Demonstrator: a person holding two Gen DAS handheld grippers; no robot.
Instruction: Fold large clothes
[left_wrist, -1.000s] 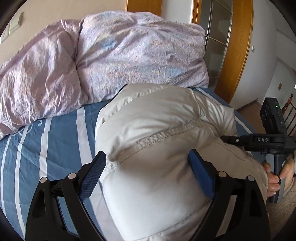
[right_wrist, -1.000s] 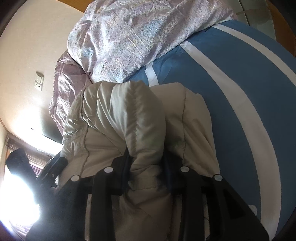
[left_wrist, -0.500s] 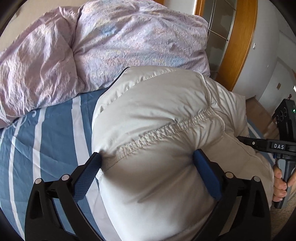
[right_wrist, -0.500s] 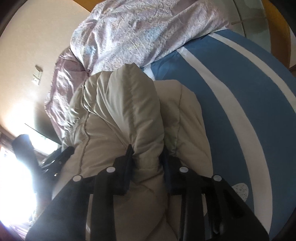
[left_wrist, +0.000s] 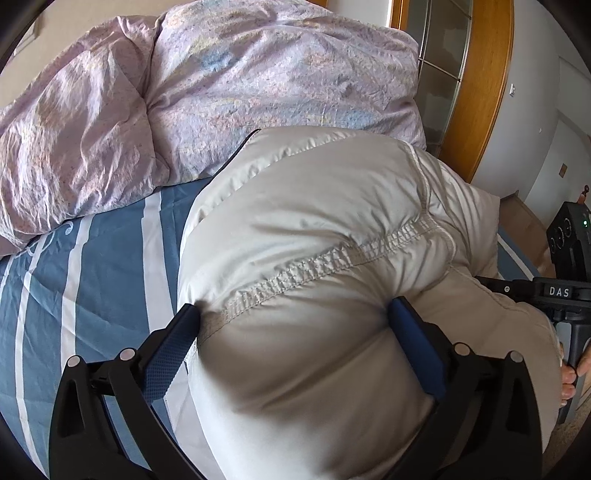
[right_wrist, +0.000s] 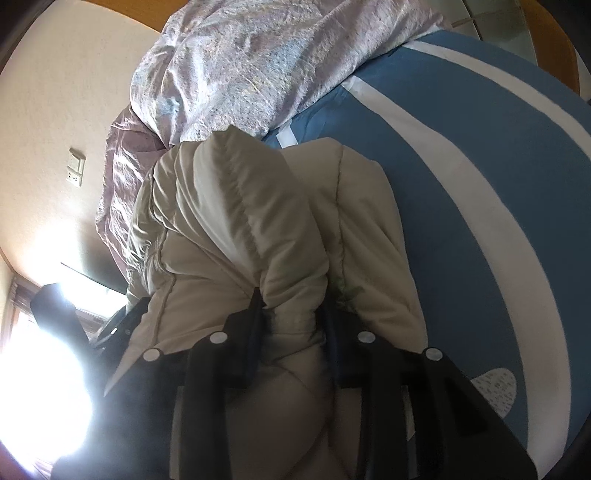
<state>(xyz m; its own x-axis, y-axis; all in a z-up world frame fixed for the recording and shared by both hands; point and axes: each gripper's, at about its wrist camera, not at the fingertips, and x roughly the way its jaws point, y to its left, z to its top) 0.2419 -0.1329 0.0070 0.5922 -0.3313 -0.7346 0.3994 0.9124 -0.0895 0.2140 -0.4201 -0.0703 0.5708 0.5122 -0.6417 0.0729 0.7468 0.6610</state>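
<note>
The puffy beige quilted jacket (left_wrist: 314, 236) lies bunched on the striped bed (left_wrist: 103, 258), its lower part cut off. The left hand-held gripper (left_wrist: 293, 325) straddles a thick bulge, spread wide; the right hand-held gripper (right_wrist: 293, 314) pinches a fold.

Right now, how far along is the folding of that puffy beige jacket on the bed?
Partway. Done: the jacket is already bunched into a thick bundle on the striped bedsheet. In hand: the left gripper straddles a wide puffy section with its jaws spread, and the right gripper is clamped on a narrower roll of it. Left: the bundle looks rounded and loose, so it probably needs laying down flat and squaring off.
</note>
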